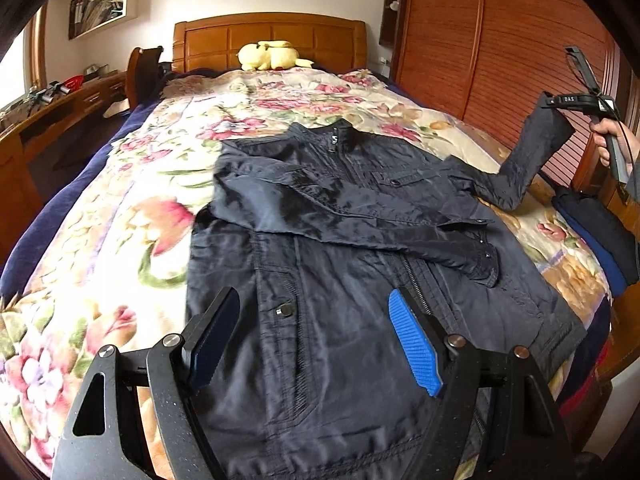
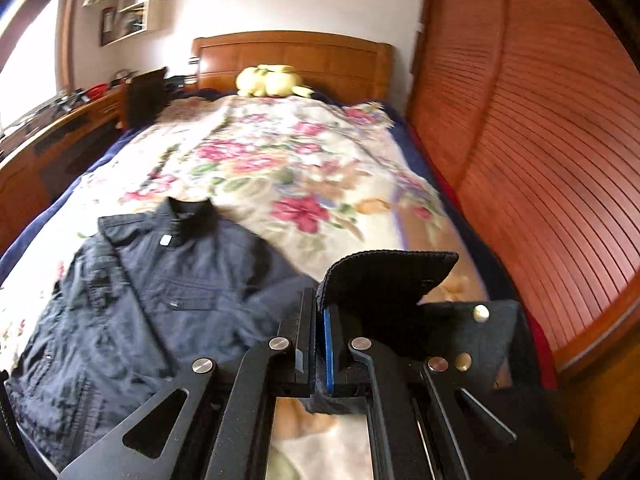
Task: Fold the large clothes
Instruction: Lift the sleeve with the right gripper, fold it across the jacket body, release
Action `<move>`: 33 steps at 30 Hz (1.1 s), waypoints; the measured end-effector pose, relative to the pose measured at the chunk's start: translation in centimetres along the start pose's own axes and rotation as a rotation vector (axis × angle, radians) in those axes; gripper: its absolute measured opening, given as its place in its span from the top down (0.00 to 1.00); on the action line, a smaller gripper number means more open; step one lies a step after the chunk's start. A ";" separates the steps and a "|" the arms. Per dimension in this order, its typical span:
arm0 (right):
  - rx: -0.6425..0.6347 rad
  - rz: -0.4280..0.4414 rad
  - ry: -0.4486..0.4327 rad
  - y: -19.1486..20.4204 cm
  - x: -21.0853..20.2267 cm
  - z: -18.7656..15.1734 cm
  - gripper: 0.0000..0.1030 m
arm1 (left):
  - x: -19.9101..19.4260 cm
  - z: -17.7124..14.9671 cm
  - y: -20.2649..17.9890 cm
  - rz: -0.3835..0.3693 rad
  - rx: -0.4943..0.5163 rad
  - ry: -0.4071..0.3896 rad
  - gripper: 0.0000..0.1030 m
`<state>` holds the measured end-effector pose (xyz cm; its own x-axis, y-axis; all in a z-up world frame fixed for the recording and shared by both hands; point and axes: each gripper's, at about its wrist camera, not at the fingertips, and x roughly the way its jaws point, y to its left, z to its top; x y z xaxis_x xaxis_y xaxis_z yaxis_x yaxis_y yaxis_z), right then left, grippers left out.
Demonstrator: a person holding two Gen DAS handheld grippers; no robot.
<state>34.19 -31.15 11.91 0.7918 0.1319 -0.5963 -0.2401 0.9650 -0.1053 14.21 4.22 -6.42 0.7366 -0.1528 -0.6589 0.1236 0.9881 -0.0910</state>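
Indoors | floral bedspread | left hand-held gripper agape, empty | right hand-held gripper pinching jacket sleeve

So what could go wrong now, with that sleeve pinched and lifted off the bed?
The right gripper holds only the sleeve cuff, so the slick fabric might slip out. Pulling the sleeve could also drag the jacket across the floral blanket and undo the other sleeve, already folded over the chest. The left gripper hovers open, holding nothing down.
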 end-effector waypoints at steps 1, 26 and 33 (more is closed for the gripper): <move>-0.010 0.014 -0.006 1.3 -0.1 0.3 0.97 | -0.2 -0.1 0.3 0.002 -0.003 -0.002 0.24; -0.303 0.556 -0.038 21.9 -1.3 -5.1 0.98 | -2.3 -2.0 5.2 0.074 -0.069 -0.010 0.24; -0.280 0.617 0.079 24.4 2.8 -10.6 0.98 | -2.0 -2.4 5.4 0.072 -0.077 -0.001 0.24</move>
<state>24.54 -9.61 -0.77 0.4219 0.6121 -0.6688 -0.7795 0.6216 0.0771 11.83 9.86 -7.41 0.7422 -0.0812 -0.6653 0.0187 0.9948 -0.1005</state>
